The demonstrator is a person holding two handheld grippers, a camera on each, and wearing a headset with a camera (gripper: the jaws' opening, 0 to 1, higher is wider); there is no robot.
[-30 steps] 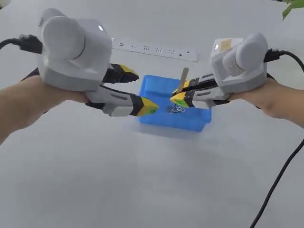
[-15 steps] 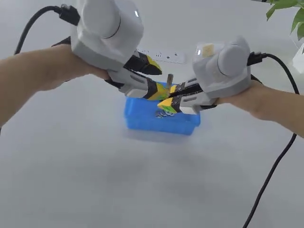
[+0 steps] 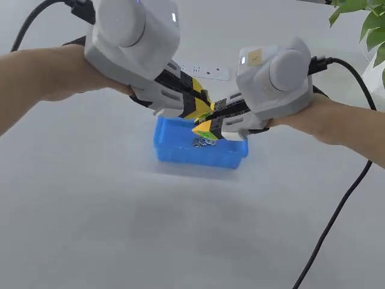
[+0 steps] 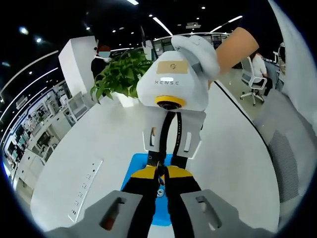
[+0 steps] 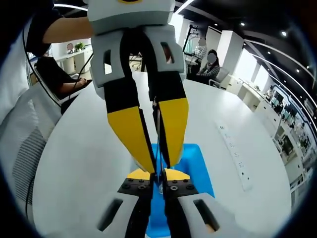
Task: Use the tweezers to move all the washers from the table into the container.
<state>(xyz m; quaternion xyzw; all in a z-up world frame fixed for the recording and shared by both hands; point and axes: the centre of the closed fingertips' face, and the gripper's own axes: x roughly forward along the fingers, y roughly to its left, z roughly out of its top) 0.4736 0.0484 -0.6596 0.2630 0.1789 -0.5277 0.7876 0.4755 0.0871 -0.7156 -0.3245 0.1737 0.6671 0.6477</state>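
Observation:
A blue container (image 3: 174, 149) sits on the white table with several metal washers (image 3: 204, 142) lying inside it. Both grippers meet tip to tip just above it. My right gripper (image 3: 203, 127) (image 5: 158, 176) is shut on the thin tweezers (image 5: 157, 124), which run forward from its jaws. My left gripper (image 3: 202, 112) (image 4: 162, 173) comes in from the upper left. Its yellow jaws (image 5: 157, 167) are closed in on the same tweezers from the opposite side. The tweezers' tips are hidden behind the jaws.
A white power strip (image 3: 207, 72) (image 5: 233, 153) lies on the table behind the container. A green plant (image 3: 361, 24) stands at the far right edge. A black cable (image 3: 337, 211) trails from the right gripper across the table. People sit at desks beyond the table.
My left gripper has swung right and in to the right gripper and its jaws have come together on the tweezers. The upright tweezers end is now covered by it. The head camera has shifted.

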